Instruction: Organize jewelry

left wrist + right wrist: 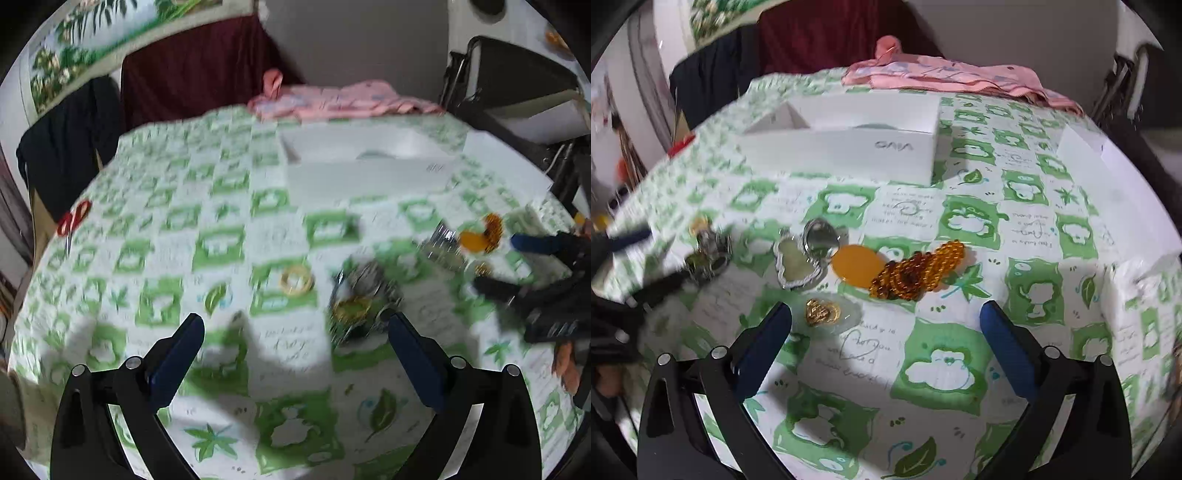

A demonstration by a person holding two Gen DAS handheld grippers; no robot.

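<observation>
Green-patterned tablecloth, white box

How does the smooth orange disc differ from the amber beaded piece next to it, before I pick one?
The orange disc is one smooth, opaque oval; the amber beaded piece is made of many small translucent beads. The disc is compact and rounded, while the beaded piece is longer and stretches diagonally, up to the right. The disc's colour is an even light orange; the beads run darker, brownish toward the middle. Both lie flat on the tablecloth, touching, ahead of the open right gripper.
</observation>
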